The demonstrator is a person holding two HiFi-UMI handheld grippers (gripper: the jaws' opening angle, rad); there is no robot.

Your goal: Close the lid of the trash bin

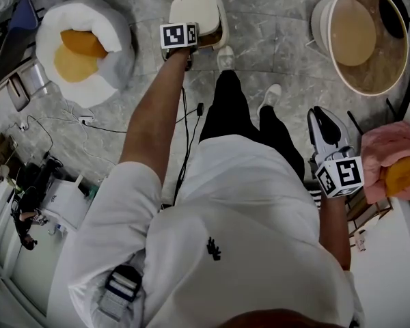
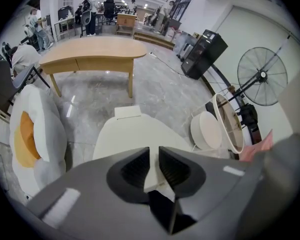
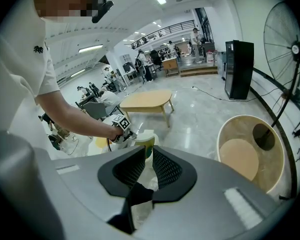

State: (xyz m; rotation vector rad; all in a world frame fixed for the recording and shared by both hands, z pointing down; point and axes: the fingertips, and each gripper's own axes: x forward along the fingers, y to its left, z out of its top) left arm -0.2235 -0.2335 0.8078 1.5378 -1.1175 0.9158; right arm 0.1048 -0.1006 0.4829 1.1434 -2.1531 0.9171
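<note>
Clearly the left hand-held gripper (image 2: pixel 154 153), jaws nearly together and empty, sits just above the lid (image 1: pixel 195 9) at upper centre; the right hand-held gripper (image 3: pixel 149 151), likewise closed, hangs well apart.

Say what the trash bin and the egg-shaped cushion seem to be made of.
Trash bin: probably plastic, going by its cream, smooth, evenly moulded lid with a faint sheen. Egg-shaped cushion: apparently plush fabric over stuffing, with a puffy, rounded white rim and a soft orange yolk centre.
</note>
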